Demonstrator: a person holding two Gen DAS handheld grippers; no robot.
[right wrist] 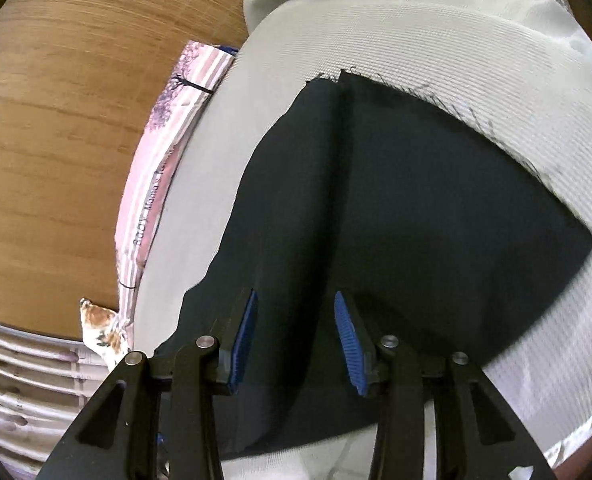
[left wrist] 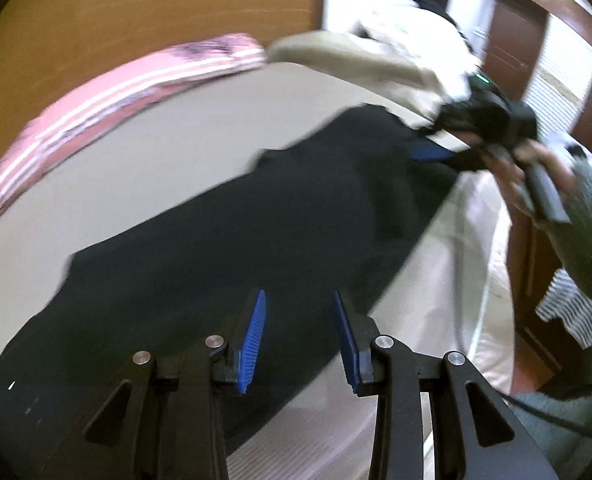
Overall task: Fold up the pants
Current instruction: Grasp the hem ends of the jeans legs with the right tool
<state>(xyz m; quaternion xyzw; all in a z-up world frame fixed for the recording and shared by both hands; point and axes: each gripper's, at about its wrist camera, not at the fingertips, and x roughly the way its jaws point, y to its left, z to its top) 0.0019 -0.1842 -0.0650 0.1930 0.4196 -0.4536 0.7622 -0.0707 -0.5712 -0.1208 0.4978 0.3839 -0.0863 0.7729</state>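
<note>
Black pants [left wrist: 256,232] lie flat and stretched out on a beige bed sheet [left wrist: 156,152]. My left gripper [left wrist: 299,300] is open and empty, hovering over one end of the pants. In the left wrist view the right gripper [left wrist: 432,152] is at the far end of the pants, held in a hand; one blue pad shows there. In the right wrist view my right gripper [right wrist: 294,300] is open and empty just above the pants [right wrist: 396,220], near a frayed hem edge [right wrist: 436,96].
A pink striped pillow [left wrist: 108,100] lies along the bed's far edge against a wooden headboard [left wrist: 136,12]. A heap of light bedding [left wrist: 376,56] sits beyond the pants. The pillow [right wrist: 168,168] also shows in the right wrist view. A dark wood door [left wrist: 528,40] is at right.
</note>
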